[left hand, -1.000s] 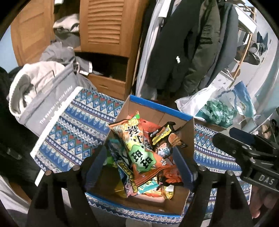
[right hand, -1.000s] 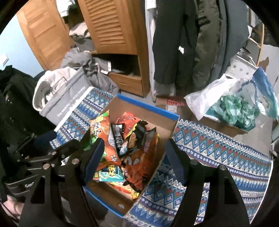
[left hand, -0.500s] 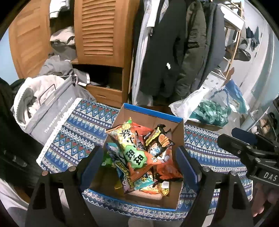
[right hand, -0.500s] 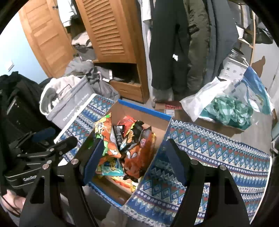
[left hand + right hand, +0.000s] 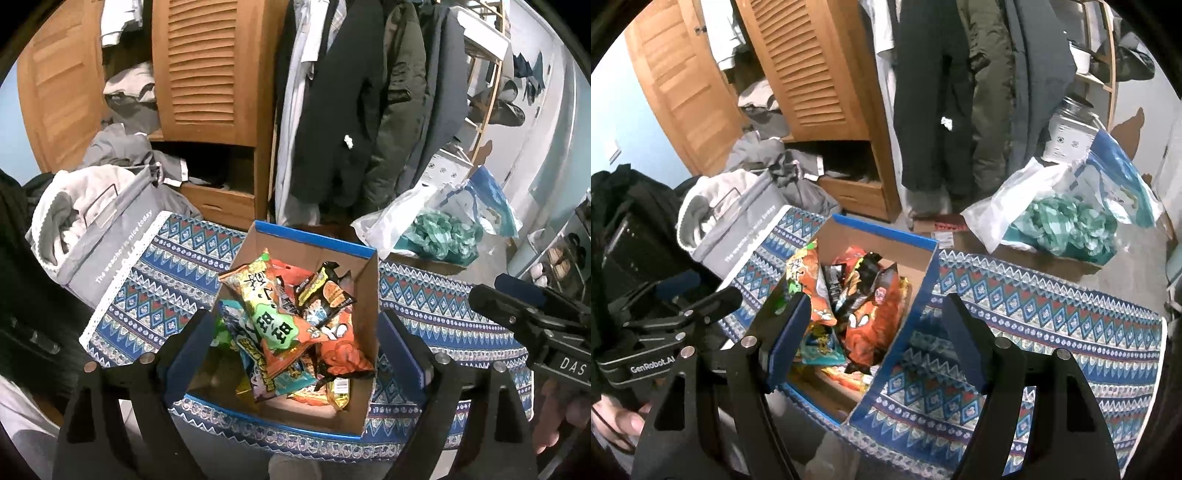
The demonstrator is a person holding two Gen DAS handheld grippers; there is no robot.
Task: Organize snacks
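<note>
A cardboard box with a blue rim (image 5: 314, 240) stands on a blue patterned cloth (image 5: 155, 280). Several snack packets fill it: an orange and green one (image 5: 269, 314) on top, a black one (image 5: 325, 291) and an orange one (image 5: 340, 347) beside it. My left gripper (image 5: 295, 339) hovers above the box's near side. Its jaws are opening, and nothing is pressed between the pads. My right gripper (image 5: 875, 325) stands open over the box's right wall (image 5: 908, 325), also empty. The packets (image 5: 879, 317) show between its fingers, well below them.
A grey fabric bin of clothes (image 5: 103, 236) sits left of the box. A white plastic bag with green stuffing (image 5: 436, 236) lies behind on the right. A wooden wardrobe (image 5: 207, 74) and hanging coats (image 5: 354, 110) fill the back. The patterned cloth (image 5: 1034, 325) stretches right.
Both grippers have drawn back and up from the box, which now looks smaller and further off. The left jaws stand wider apart. The snacks have not moved.
</note>
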